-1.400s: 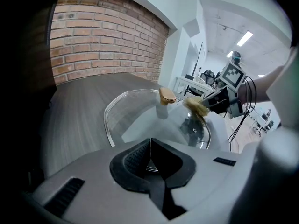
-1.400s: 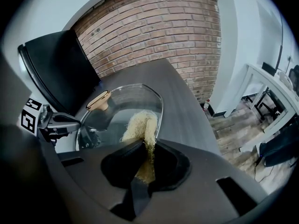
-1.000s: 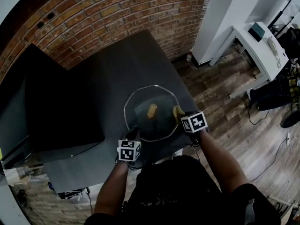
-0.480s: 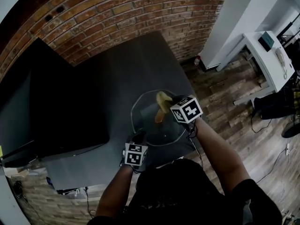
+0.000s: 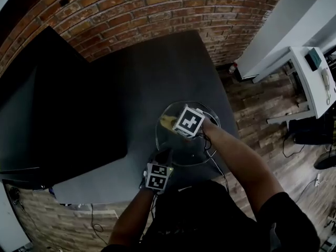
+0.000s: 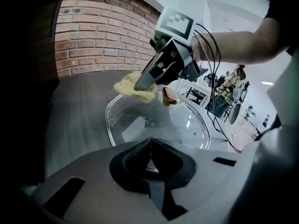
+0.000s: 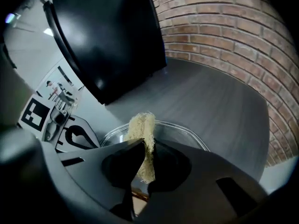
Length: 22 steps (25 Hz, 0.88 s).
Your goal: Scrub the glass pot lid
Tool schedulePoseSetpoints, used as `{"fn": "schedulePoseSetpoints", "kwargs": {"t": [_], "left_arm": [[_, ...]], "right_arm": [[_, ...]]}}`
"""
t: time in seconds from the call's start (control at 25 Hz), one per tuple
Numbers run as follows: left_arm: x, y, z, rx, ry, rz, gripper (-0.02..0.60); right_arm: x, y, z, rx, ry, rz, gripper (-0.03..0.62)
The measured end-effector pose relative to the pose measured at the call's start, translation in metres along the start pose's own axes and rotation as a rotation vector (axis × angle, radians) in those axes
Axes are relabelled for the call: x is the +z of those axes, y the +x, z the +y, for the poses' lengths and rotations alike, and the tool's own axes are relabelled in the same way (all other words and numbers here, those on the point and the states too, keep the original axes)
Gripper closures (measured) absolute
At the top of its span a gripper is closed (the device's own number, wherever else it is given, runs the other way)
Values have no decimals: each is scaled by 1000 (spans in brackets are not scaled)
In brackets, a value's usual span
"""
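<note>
The glass pot lid [image 5: 195, 143] lies on the dark table [image 5: 157, 72], its gold knob [image 6: 169, 96] at the centre. My left gripper [image 5: 164, 157] is shut on the lid's near rim [image 6: 150, 164]. My right gripper [image 5: 173, 123] is shut on a yellow scrub sponge [image 5: 167, 121] and presses it on the far-left part of the glass. In the left gripper view the sponge [image 6: 135, 85] sits under the right gripper [image 6: 140, 84], just left of the knob. In the right gripper view the sponge [image 7: 142, 134] stands between the jaws above the lid rim [image 7: 187, 133].
A big black screen [image 5: 58, 104] covers the table's left side. A brick wall [image 5: 131, 9] runs behind the table. To the right are a wooden floor [image 5: 262, 109] and a white desk [image 5: 310, 72]. The lid lies close to the table's near right corner.
My right gripper has carried the sponge from the lid's right rim leftward across the glass, past the knob, to its far-left part. The left gripper has kept hold of the near rim.
</note>
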State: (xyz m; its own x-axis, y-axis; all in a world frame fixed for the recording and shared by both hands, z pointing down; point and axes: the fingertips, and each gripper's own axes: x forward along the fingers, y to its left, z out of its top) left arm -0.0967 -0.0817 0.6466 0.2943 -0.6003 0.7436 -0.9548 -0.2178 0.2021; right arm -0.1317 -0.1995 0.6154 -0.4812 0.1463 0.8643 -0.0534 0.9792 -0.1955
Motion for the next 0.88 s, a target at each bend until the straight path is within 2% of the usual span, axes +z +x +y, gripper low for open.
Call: {"fn": "schedulePoseSetpoints", "kwargs": {"t": [0.16, 0.24, 0.36, 0.48, 0.64, 0.88], "left_arm": [[-3, 2, 2, -2, -8, 2, 546], [-7, 3, 2, -6, -14, 7, 546], [-8, 3, 3, -6, -13, 8, 546], [-5, 2, 3, -3, -13, 10, 546], [-3, 4, 5, -1, -12, 7, 546], [-1, 3, 5, 2, -20, 15, 546]], "right_arm": [[8, 20, 31, 103, -141, 50, 545], [0, 27, 33, 87, -205, 112, 545], [-4, 33, 35, 88, -229, 162, 545], [-2, 35, 30, 102, -192, 171, 543], [-12, 30, 14, 98, -70, 196, 543], [-18, 14, -29, 25, 88, 106, 543]]}}
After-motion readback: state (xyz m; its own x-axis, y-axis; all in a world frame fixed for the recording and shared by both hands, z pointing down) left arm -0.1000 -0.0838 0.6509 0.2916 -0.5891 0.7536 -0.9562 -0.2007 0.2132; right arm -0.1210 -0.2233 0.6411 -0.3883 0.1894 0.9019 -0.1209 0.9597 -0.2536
